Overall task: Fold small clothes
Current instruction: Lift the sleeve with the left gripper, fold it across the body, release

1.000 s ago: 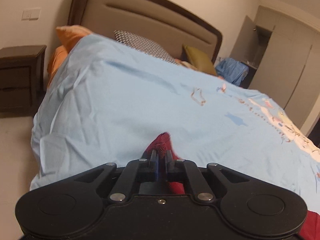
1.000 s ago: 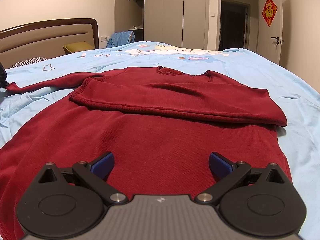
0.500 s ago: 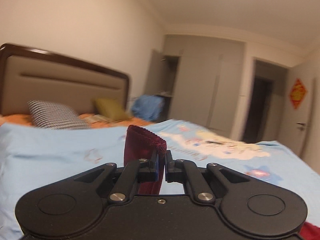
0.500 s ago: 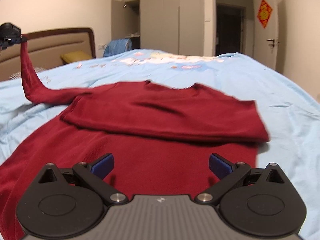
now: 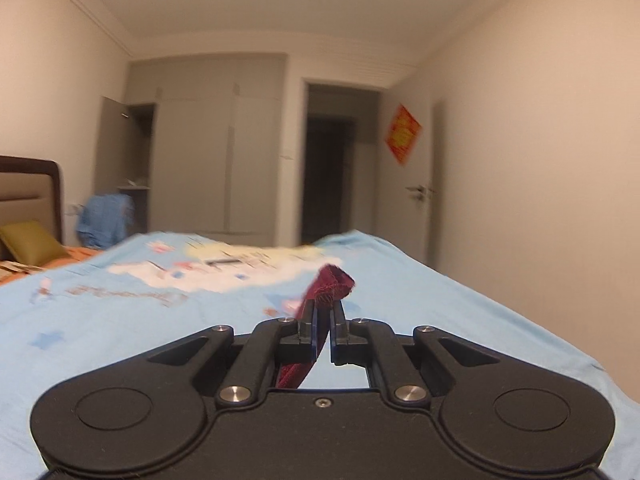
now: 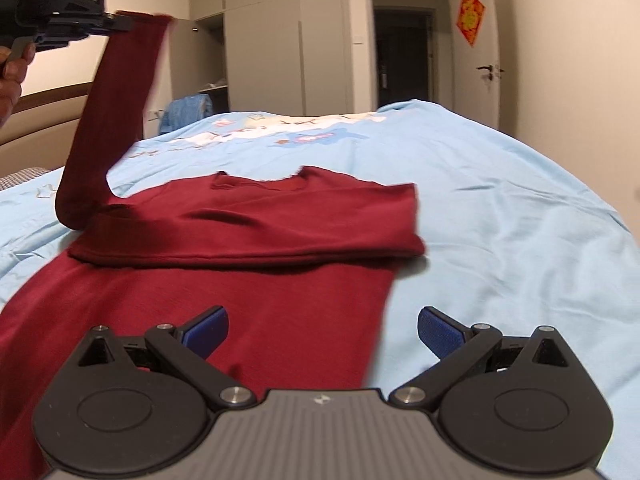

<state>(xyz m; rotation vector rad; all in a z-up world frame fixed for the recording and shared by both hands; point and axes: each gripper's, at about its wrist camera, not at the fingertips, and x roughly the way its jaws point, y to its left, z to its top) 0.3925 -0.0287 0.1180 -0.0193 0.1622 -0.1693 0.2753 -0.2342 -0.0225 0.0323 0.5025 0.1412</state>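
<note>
Pale walls and ceiling, warm light. Bed with light blue printed cover (image 6: 480,184); padded headboard (image 5: 28,192), dark wood frame. Grey wardrobe (image 5: 216,152), one door ajar. Dark doorway (image 6: 402,56). Red decoration (image 6: 470,16) beside white door (image 6: 476,68).

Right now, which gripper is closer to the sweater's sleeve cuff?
Left. The left gripper is pinching the sleeve cuff up in the air; the right gripper hovers open over the sweater's body.

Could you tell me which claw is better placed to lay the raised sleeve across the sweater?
Left. The left claw already grips the sleeve cuff aloft; the right claw hovers open over the sweater.
</note>
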